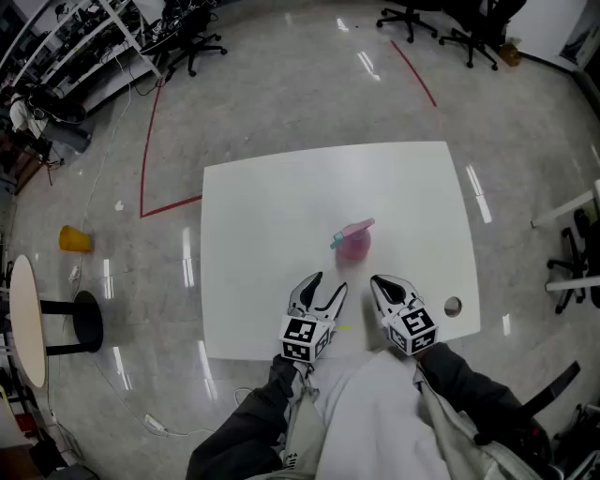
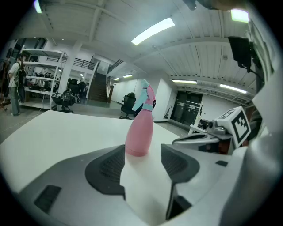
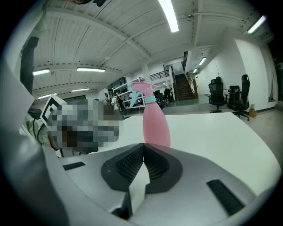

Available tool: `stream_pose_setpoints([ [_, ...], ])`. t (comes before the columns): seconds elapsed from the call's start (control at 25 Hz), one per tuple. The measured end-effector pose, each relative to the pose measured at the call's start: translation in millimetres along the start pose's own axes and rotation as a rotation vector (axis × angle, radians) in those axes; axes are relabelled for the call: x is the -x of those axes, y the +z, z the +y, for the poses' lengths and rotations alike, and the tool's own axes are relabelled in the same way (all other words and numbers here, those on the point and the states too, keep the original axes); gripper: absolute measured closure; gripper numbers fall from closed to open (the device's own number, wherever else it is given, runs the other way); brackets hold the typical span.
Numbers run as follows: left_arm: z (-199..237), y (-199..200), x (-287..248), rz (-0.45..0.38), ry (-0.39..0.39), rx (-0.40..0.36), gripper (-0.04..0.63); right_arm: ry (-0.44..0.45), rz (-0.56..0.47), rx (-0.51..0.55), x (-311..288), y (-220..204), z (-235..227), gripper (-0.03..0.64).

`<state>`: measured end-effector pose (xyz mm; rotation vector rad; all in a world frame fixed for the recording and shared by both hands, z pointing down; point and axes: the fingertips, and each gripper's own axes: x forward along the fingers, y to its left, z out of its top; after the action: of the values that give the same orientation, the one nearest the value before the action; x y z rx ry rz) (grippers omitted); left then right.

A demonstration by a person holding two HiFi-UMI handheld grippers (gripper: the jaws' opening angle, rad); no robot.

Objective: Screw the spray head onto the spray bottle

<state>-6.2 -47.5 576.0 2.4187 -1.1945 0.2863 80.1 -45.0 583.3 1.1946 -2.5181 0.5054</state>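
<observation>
A pink spray bottle (image 1: pixel 353 244) stands upright on the white table (image 1: pixel 262 234), with its pink and teal spray head (image 1: pixel 351 232) on top. My left gripper (image 1: pixel 325 287) rests near the table's front edge, just left of and short of the bottle, open with nothing between its jaws. Beside it on the right, my right gripper (image 1: pixel 382 284) is shut and empty. The left gripper view has the bottle (image 2: pixel 140 131) a little beyond the gap of the left gripper (image 2: pixel 142 163). In the right gripper view the bottle (image 3: pixel 155 122) stands behind the closed tips of the right gripper (image 3: pixel 143 158).
A round hole (image 1: pixel 453 307) sits near the table's front right corner. The person's legs press against the front edge. On the floor are a yellow object (image 1: pixel 75 239) and a small round side table (image 1: pixel 26 323) at left, office chairs (image 1: pixel 441 23) far behind.
</observation>
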Motion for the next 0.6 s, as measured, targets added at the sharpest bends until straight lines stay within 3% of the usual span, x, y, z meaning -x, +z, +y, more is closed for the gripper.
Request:
stream_pose_setpoints([
  [0.12, 14.3, 7.3, -26.0, -0.018, 0.013, -0.072, 0.263, -0.018, -0.020, -0.002, 2.2, 2.4, -4.7, 0.620],
  [0.24, 20.7, 9.8, -62.8, -0.002, -0.003, -0.201, 0.186, -0.048, -0.042, -0.009, 6.2, 7.2, -12.2, 0.621],
  [0.36, 20.9, 1.5, -96.7, 0.032, -0.029, -0.307, 0.153, -0.084, -0.058, -0.021, 11.1, 14.2, -18.3, 0.621],
  [0.44, 21.8, 3.8, -109.8, 0.018, -0.015, -0.316, 0.100, -0.110, -0.072, -0.031, 17.0, 19.1, -23.3, 0.620],
  [0.6, 14.6, 17.0, -131.0, -0.022, -0.003, -0.316, 0.095, -0.165, -0.096, -0.063, 32.7, 22.2, -39.9, 0.620],
])
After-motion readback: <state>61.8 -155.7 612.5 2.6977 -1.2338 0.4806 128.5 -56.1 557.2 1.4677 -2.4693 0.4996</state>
